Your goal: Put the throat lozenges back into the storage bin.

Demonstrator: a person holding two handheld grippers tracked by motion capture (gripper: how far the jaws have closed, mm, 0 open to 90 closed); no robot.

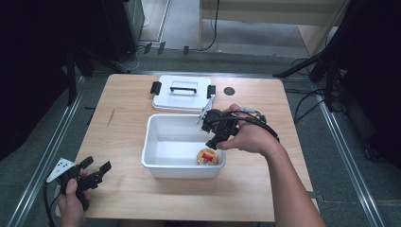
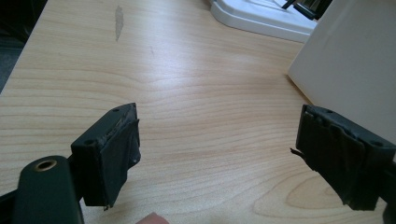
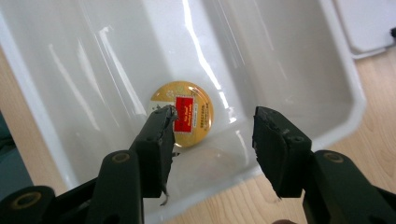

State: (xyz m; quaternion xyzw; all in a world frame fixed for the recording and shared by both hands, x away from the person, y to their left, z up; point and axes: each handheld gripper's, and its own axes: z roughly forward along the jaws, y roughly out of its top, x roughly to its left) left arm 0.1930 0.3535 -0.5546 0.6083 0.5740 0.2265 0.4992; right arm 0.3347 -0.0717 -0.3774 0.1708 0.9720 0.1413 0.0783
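Note:
A white plastic bin [image 1: 156, 161] stands in the middle of the wooden table. On its floor at the near right corner lies a round gold tin with a red label [image 1: 207, 156] [image 3: 185, 113]. My right gripper [image 1: 212, 142] [image 3: 215, 135] hangs open just above the tin, over the bin's right side, with nothing between its jaws. My left gripper [image 1: 97, 165] [image 2: 217, 154] is open and empty, low over the table's near left corner. The bin's outer wall [image 2: 350, 65] rises just past its right jaw.
The bin's white lid [image 1: 182, 93] [image 2: 261, 16] with a black handle and black clips lies flat behind the bin. A small dark round hole [image 1: 229, 91] sits in the tabletop right of the lid. A grey scuff [image 2: 119, 21] marks the wood at the left.

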